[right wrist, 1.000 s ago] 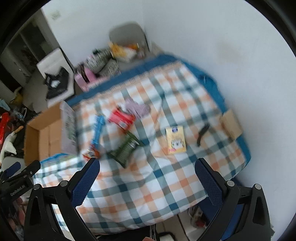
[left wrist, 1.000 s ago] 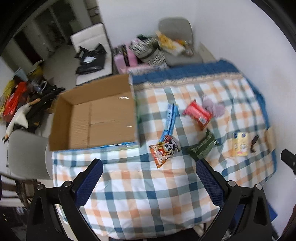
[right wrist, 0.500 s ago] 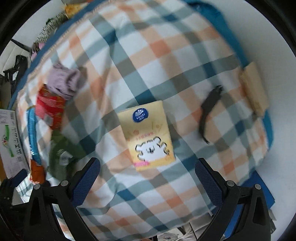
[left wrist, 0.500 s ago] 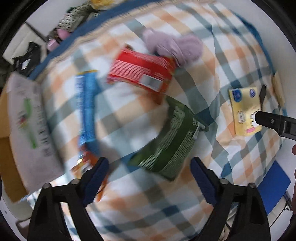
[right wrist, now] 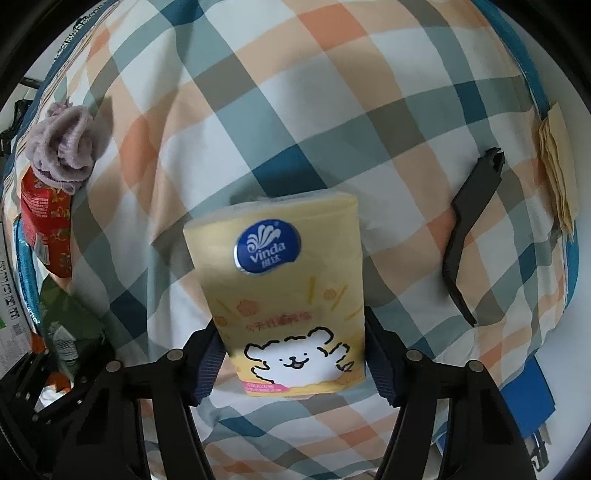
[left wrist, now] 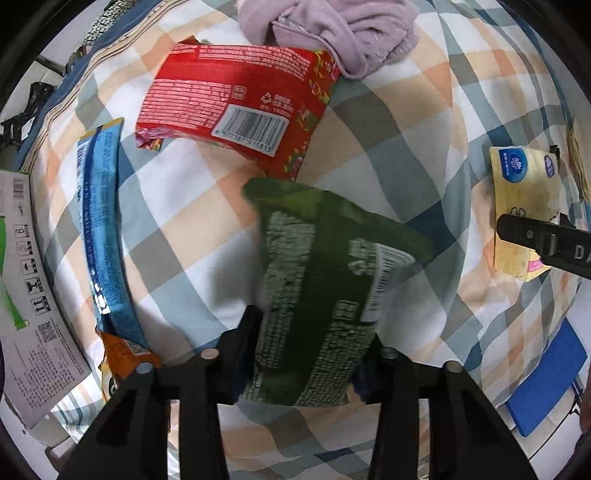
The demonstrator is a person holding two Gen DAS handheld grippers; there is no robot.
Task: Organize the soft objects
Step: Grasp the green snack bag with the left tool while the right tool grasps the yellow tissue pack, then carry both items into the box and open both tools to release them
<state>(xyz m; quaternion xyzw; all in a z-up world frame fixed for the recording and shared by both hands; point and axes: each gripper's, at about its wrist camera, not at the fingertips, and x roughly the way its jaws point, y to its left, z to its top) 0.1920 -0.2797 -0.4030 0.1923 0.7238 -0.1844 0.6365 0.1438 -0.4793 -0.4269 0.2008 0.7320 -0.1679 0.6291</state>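
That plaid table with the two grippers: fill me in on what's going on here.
A person is sorting soft items on a checked tablecloth, one handheld gripper per hand. The left gripper is clamped on a green snack packet; the right gripper is clamped on a yellow tissue pack. Lying loose on the cloth are a red packet, a lilac cloth bundle, a blue packet and a black tool.
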